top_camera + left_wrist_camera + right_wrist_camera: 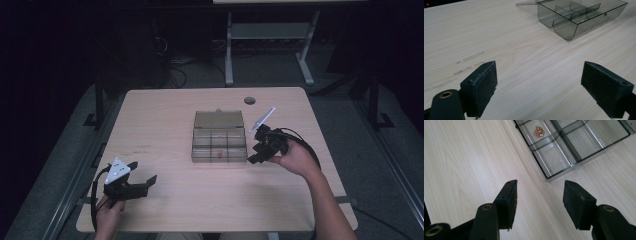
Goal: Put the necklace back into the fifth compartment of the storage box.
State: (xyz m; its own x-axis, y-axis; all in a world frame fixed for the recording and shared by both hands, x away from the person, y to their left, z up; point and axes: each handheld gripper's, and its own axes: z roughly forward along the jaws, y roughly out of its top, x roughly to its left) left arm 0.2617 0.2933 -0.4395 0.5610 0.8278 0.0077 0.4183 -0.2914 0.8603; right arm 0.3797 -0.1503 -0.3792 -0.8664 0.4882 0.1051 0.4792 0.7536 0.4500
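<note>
high view: the clear smoky plastic compartment box [219,144] sits mid-table, lid open; the right gripper [257,152] is just beside its right end, the left gripper [142,175] well apart.
left gripper view: jaws wide apart, nothing between them.
right gripper view: jaws parted, empty; a small coppery cluster [539,131] lies in one compartment.

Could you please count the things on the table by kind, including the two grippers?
Grippers: 2, the left gripper and the right gripper
Clear compartment box: 1
Small copper-coloured cluster in one compartment: 1
Total: 4
</note>
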